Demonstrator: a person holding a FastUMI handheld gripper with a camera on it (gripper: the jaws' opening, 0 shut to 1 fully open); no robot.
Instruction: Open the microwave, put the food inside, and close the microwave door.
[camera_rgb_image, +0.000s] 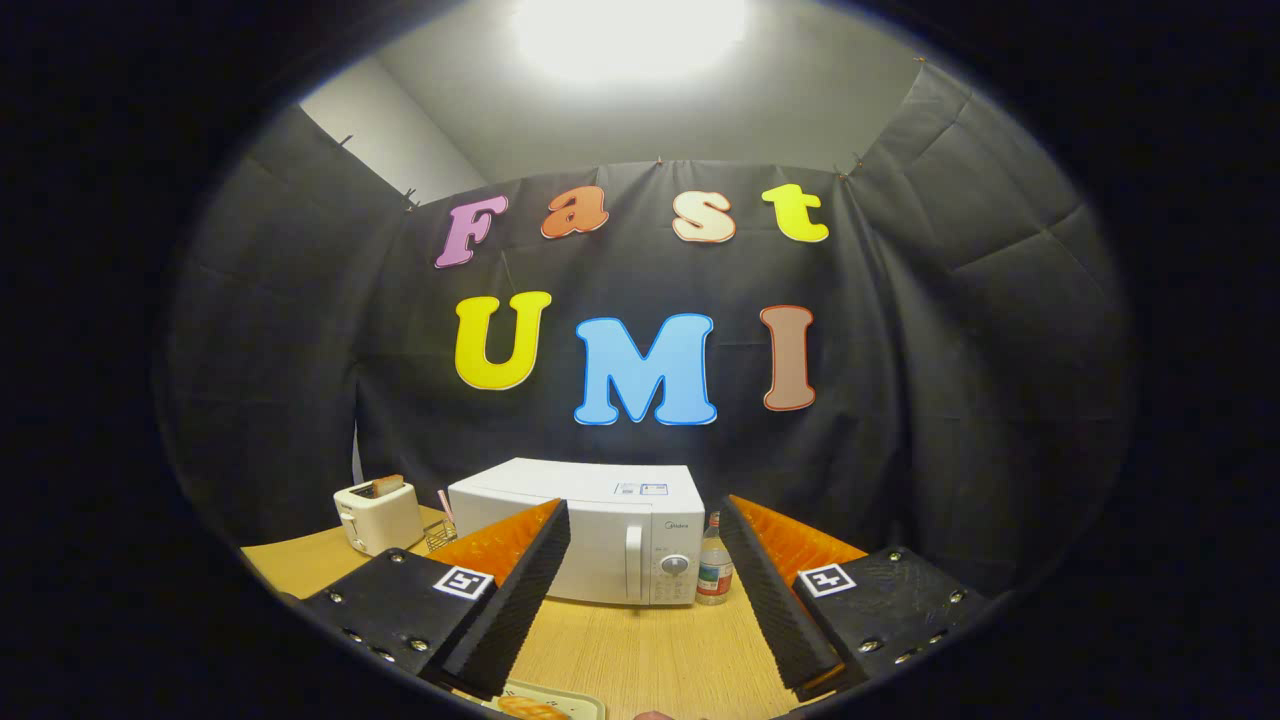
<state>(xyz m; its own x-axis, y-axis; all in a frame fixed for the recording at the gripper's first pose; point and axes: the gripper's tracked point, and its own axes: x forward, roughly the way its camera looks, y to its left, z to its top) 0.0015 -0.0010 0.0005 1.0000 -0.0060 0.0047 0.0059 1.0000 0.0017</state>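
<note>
Two jaws of the gripper (645, 585) stand released and empty, aimed at the shut microwave (590, 530) far across the bench (640, 655), likely lining up on its door handle (632, 563), food (530, 708) lying near on a tray (570, 700).

Tray (560, 700) and food (530, 709) half cut off

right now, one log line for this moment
tool open, empty | microwave shut, ahead | food on tray near tool | stage: door not yet opened
</note>
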